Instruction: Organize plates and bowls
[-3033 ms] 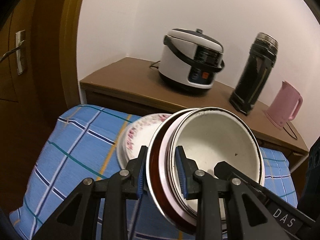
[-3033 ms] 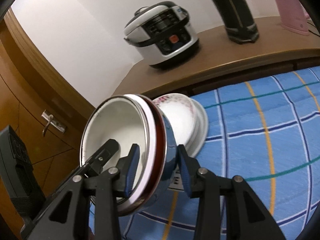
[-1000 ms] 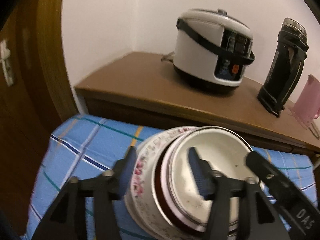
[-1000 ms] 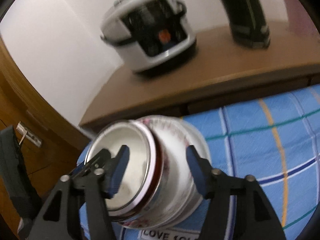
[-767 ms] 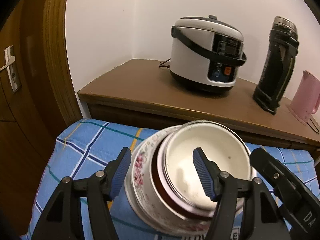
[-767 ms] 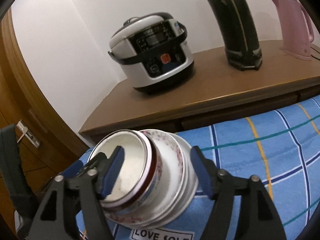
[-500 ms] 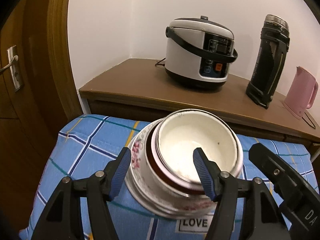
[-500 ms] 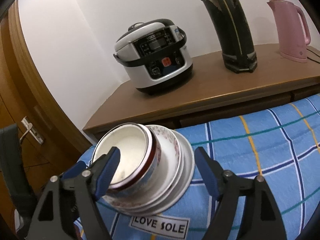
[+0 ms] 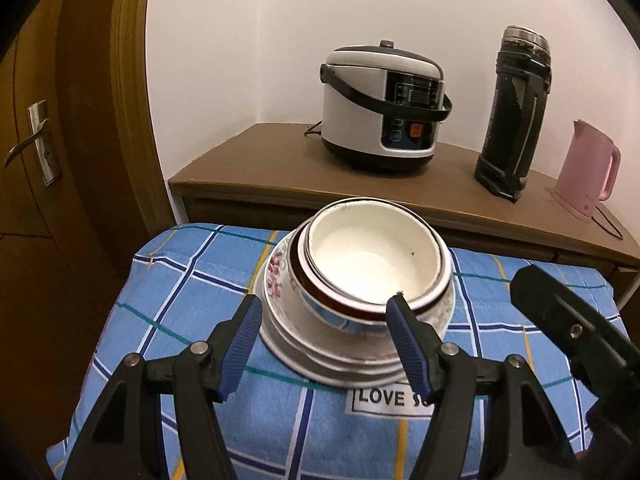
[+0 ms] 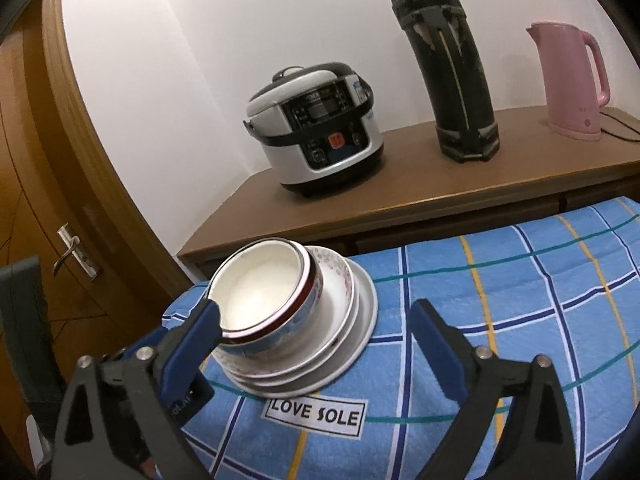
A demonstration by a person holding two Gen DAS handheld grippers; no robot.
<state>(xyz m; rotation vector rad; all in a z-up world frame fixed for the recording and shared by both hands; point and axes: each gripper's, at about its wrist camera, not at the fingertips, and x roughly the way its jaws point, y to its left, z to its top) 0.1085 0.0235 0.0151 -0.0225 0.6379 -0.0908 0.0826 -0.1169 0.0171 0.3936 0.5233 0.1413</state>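
The nested bowls (image 9: 372, 268) sit inside a floral bowl (image 9: 280, 280) on a stack of plates (image 9: 320, 364), all resting on the blue plaid cloth (image 9: 192, 288) just in front of the wooden worktop (image 9: 272, 160) carrying the rice cooker (image 9: 380, 108). Largest at the bottom, the pile looks stable. The left hand-held gripper (image 9: 324, 344) has its jaws spread wide, clamping nothing; the right hand-held gripper (image 10: 316, 340) is likewise apart, straddling the stack without gripping.
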